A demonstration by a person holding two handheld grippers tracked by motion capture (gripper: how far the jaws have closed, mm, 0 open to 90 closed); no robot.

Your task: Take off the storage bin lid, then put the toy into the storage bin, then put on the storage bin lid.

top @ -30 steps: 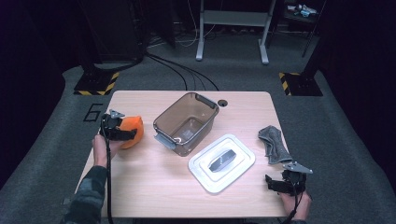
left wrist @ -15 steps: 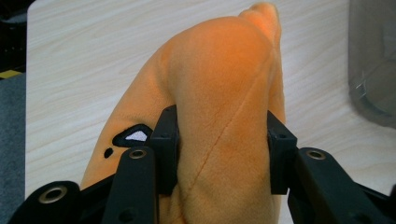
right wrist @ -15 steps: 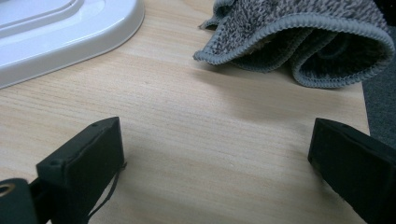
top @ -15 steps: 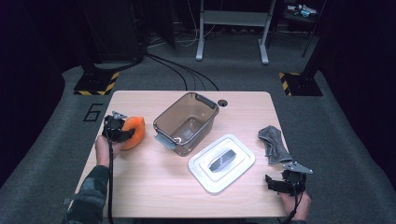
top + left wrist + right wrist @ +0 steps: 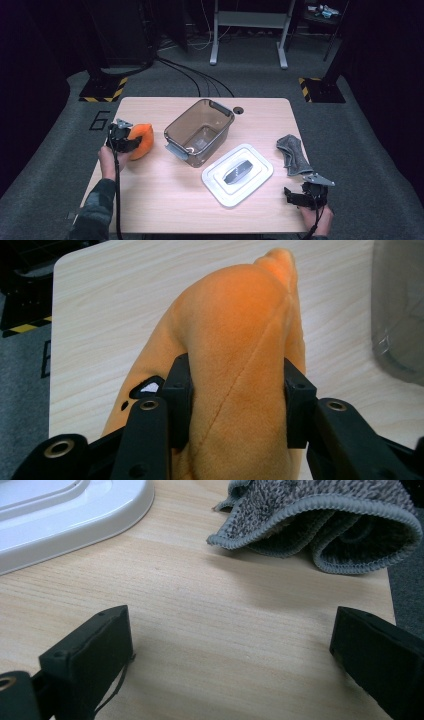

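Here the left claw is clenched on a soft orange plush toy; its jaws have just been closing, and in the left gripper view both black pads press into the plush from either side, denting its seamed fabric. Taking the clear grey-tinted plastic container at the middle of the light wooden tabletop as the landmark, the orange plush toy lies to the left of the container, near it but apart, resting on the tabletop close to that left edge. The left claw sits on the toy's far-left side, with the person's left hand just behind it, toward the near edge. On the near-right side of the container, just beside it, lies a white rectangular plastic lid with a grey handle in its middle, flat on the tabletop. Farther right of the container, by the tabletop's right edge, is a crumpled grey terry cloth. The right claw rests well to the near-right of the container, at the front right corner, released: in the right gripper view its jaws stand wide apart over bare wood, with the grey cloth ahead of them and a corner of the white lid at the upper left.
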